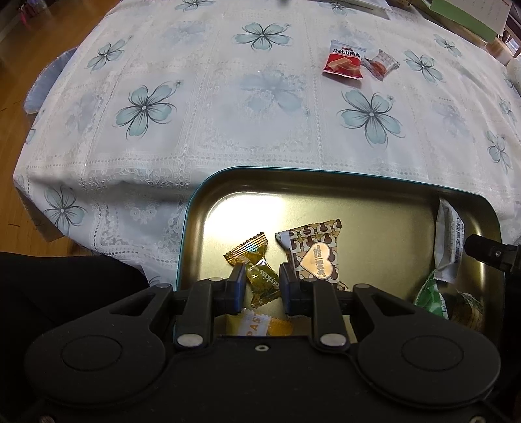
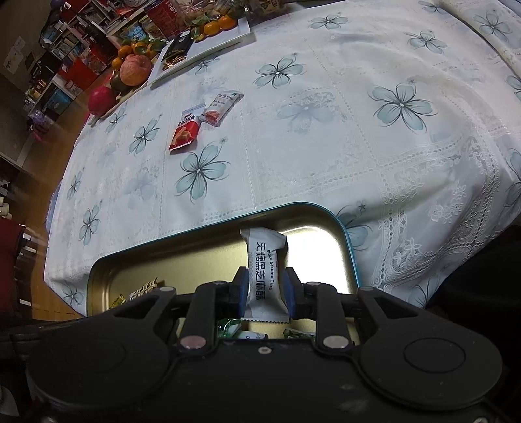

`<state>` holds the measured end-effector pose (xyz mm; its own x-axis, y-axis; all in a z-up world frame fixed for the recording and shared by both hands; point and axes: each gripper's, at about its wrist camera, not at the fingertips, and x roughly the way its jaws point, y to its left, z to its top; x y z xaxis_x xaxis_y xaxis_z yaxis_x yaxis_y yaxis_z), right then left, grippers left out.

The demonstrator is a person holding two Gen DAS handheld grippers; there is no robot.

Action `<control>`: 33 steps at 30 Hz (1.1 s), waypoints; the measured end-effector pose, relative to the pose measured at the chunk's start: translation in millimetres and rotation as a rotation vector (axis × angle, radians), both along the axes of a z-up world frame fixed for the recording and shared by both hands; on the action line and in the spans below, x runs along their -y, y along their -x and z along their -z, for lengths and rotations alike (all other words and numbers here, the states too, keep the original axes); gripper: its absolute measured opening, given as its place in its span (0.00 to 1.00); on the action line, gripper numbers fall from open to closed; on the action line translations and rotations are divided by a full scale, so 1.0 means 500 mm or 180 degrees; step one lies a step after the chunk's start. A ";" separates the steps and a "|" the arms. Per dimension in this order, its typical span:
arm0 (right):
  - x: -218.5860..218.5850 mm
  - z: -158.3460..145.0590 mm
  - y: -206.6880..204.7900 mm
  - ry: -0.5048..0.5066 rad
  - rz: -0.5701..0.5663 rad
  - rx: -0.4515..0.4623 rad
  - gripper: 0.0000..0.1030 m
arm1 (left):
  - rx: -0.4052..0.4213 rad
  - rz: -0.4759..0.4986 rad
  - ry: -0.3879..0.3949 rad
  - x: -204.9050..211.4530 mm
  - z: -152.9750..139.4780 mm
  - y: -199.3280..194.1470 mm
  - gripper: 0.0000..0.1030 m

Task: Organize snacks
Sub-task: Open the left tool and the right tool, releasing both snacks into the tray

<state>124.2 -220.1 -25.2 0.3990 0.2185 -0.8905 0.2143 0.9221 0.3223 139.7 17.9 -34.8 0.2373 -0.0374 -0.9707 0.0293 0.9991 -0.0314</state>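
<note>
A teal-rimmed gold tin (image 1: 325,172) sits at the near table edge and holds several wrapped snacks. My left gripper (image 1: 262,270) is open over the tin. A golden candy (image 1: 260,276) lies loose between its fingers, beside a brown heart-print packet (image 1: 316,257). My right gripper (image 2: 265,276) is open around a white sesame crisp packet (image 2: 265,260), which stands upright against the tin (image 2: 293,205) wall; narrow gaps show at both pads. The same packet (image 1: 447,237) shows at the tin's right side. A red packet (image 1: 345,60) and a clear packet (image 1: 381,63) lie farther out on the tablecloth.
The red packet (image 2: 185,131) and the clear packet (image 2: 221,107) lie together toward the far left. Fruit (image 2: 133,70) and a white tray (image 2: 208,48) crowd the far corner. A green box (image 1: 462,16) is at the back. The table drops off at the left.
</note>
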 end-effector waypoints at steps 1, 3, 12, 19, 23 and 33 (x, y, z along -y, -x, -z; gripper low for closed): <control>0.000 0.000 0.000 0.0003 0.0000 -0.0001 0.25 | -0.0005 0.0001 -0.0005 0.000 0.000 0.000 0.31; 0.001 0.001 -0.001 0.0002 0.0002 -0.0006 0.25 | -0.0012 -0.0003 -0.0012 0.000 0.001 0.000 0.31; -0.002 0.000 0.000 0.0020 -0.0028 -0.0004 0.25 | -0.0027 0.0015 -0.0030 0.002 0.001 0.003 0.31; -0.012 -0.001 -0.002 0.0039 -0.0104 -0.0045 0.25 | -0.0107 0.0003 0.0014 -0.001 0.003 0.001 0.31; -0.020 -0.003 -0.003 0.0000 -0.0166 -0.0079 0.25 | -0.0152 0.0007 0.0038 -0.001 0.000 0.001 0.31; -0.027 -0.031 -0.055 -0.0207 -0.0344 -0.0181 0.27 | -0.0081 0.0182 0.0108 0.017 -0.050 -0.046 0.31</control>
